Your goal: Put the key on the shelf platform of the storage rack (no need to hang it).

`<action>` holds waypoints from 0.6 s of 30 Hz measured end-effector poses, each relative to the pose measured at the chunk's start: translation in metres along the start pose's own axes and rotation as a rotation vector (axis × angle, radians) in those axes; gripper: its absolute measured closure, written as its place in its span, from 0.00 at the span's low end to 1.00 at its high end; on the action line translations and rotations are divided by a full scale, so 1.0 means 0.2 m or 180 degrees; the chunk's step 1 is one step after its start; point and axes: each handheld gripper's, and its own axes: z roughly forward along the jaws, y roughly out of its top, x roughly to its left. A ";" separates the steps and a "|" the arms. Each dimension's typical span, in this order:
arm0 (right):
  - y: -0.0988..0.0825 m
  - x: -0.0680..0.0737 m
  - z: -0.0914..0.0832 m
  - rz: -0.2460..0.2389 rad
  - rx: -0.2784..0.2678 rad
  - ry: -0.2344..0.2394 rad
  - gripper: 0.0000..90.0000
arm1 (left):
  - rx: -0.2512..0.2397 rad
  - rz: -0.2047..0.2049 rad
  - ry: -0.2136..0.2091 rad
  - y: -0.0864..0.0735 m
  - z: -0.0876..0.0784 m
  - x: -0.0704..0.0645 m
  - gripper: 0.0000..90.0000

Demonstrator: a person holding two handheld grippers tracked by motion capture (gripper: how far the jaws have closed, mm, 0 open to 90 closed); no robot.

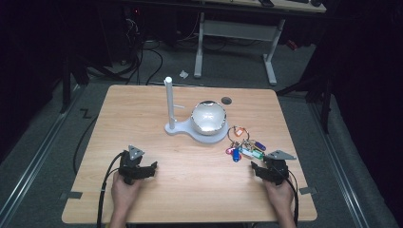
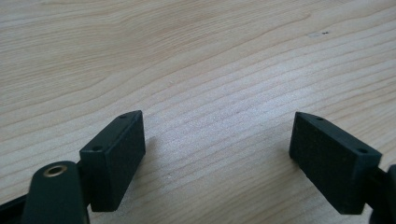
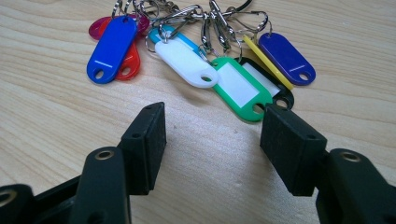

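Observation:
A bunch of coloured key tags [image 1: 244, 148] on metal rings lies on the wooden table [image 1: 190, 190], right of centre. In the right gripper view the bunch of tags [image 3: 196, 56] spreads just beyond the jaws: blue, red, white, green, yellow and purple tags. My right gripper [image 1: 259, 170] rests on the table just in front of the tags, open, nothing between its fingers [image 3: 148, 144]. My left gripper [image 1: 151, 168] lies on the table at the front left, also open and empty; only bare wood lies between its pads [image 2: 116, 158].
A white stand with an upright post [image 1: 168, 102] and a shiny round dome [image 1: 208, 117] sits at the table's middle back. A dark round hole [image 1: 226, 100] is behind it. Cables trail from both grippers over the front edge.

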 end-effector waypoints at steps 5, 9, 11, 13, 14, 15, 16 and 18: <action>0.00 0.00 0.00 0.0004 0.0000 -0.0002 0.46 | 0.0000 0.0000 0.0000 0.00 0.00 0.00 0.21; 0.00 0.00 0.00 0.0018 0.0002 -0.0020 0.45 | 0.0000 0.0000 0.0000 0.00 0.00 0.00 0.21; 0.00 0.00 0.00 0.0029 0.0002 -0.0026 0.45 | -0.0001 0.0000 0.0000 0.00 0.00 0.00 0.21; 0.00 0.01 0.00 0.0029 0.0000 -0.0028 0.45 | 0.0000 0.0001 0.0000 0.00 0.00 0.00 0.21; 0.00 0.01 0.00 0.0030 0.0000 -0.0030 0.45 | 0.0000 0.0001 0.0000 0.00 0.00 0.00 0.21; 0.00 0.01 0.00 0.0034 0.0003 -0.0036 0.44 | 0.0000 0.0001 0.0000 0.00 0.00 0.00 0.21; 0.00 0.01 0.00 0.0036 0.0003 -0.0036 0.44 | -0.0001 0.0000 0.0000 0.00 0.00 0.00 0.21; 0.00 0.01 0.00 0.0035 0.0003 -0.0036 0.44 | 0.0000 0.0001 0.0000 0.00 0.00 0.00 0.21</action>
